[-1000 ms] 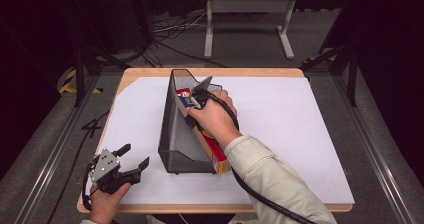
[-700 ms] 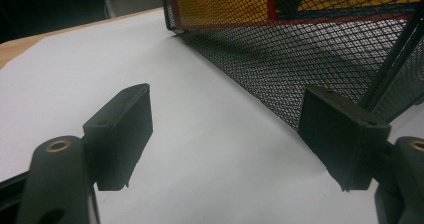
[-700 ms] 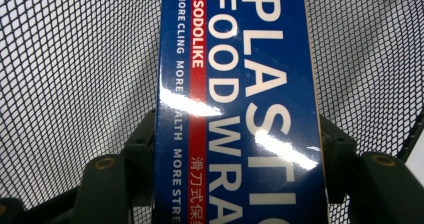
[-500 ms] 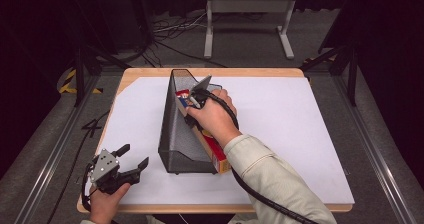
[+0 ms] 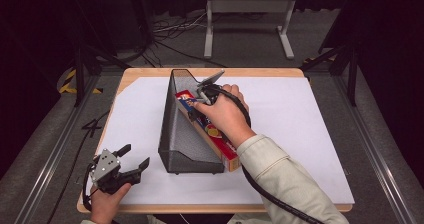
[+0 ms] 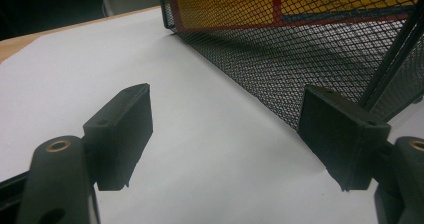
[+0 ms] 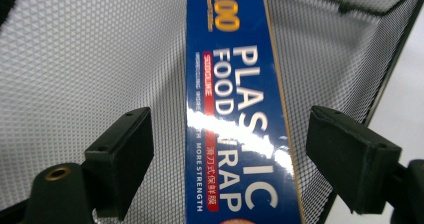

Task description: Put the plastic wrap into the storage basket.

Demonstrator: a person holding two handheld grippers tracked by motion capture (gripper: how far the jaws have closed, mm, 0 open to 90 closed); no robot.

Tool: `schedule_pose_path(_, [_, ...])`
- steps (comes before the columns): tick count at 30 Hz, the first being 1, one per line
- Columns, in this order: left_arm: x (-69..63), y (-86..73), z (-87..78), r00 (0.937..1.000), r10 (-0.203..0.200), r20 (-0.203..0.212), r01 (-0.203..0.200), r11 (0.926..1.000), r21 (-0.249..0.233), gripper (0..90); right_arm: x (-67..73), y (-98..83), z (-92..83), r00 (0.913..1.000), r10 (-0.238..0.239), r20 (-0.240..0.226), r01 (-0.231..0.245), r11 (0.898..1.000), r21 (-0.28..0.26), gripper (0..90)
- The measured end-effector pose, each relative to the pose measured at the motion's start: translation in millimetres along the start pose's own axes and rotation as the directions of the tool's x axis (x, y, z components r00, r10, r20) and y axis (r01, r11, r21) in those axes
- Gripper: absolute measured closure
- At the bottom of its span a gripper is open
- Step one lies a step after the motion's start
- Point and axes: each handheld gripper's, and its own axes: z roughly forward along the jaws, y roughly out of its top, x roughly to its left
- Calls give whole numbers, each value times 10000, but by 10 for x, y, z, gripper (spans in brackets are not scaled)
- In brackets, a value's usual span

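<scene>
The right gripper has its jaws spread wide, one on each side of the wrap box, touching neither face, so the box is released rather than gripped. The box runs up the middle of the right gripper view, label toward the camera, with mesh behind it and to both sides; judging by that, the gripper sits over the holder's open side because the box already rests inside and needs no hold.

In the high view the right gripper sits at the centre of the frame, above the upper end of the box, which leans diagonally along the holder's sloped edge, its lower end jutting past the holder's front corner toward lower centre. The slope likely keeps it from sliding flat.

The left gripper is also released, jaws apart over bare white sheet, with the holder's mesh wall at upper right. In the high view it rests at lower left, near the counter edge, apart from the holder, seemingly parked out of the way.
</scene>
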Motion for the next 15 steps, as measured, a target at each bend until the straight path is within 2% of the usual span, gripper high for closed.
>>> schedule_pose_path(4, [7,-1,-12,10000,-48,-51,48,10000,-25,227,-26,3,-141,9993,-236,-301,219,9982,-554,181])
schedule_pose_path(6, [8,0,-9,10000,-43,-63,43,10000,-21,227,-30,3,-174,9990,-292,-349,268,9975,-658,181])
schedule_pose_path(11, [5,-1,2,10000,-51,-79,51,10000,-3,227,-71,-36,-371,9948,-835,-579,729,9835,-1656,168])
schedule_pose_path(15, [6,1,2,9999,-50,-87,50,10000,-25,227,-104,-117,-480,9913,-1113,-701,937,9715,-2179,168])
